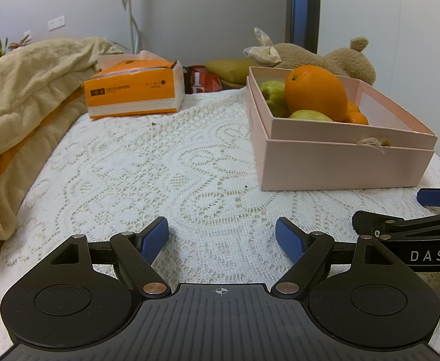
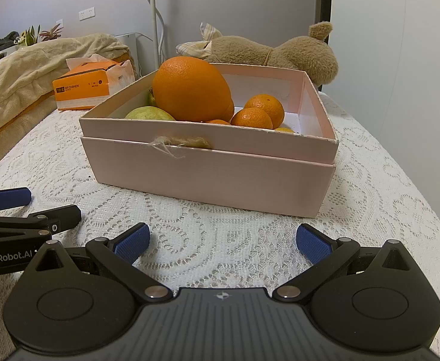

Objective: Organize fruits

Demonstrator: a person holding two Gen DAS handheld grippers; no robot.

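A pink cardboard box (image 2: 208, 177) (image 1: 340, 165) stands on the lace-covered table. Inside it lie a large orange (image 2: 191, 88) (image 1: 316, 91), green pears (image 2: 149, 113) (image 1: 274, 93) and several small tangerines (image 2: 262, 111) (image 1: 356, 114). My right gripper (image 2: 223, 242) is open, low over the cloth just in front of the box, with nothing between its fingers. My left gripper (image 1: 222, 239) is open too, over bare cloth to the left of the box. Each gripper shows at the edge of the other's view.
An orange tissue box (image 1: 132, 90) (image 2: 84, 87) sits at the back left. A beige blanket (image 1: 24, 90) is heaped along the left side. A brown plush toy (image 2: 274, 52) (image 1: 334, 57) lies behind the pink box. The white lace cloth (image 1: 160, 165) covers the table.
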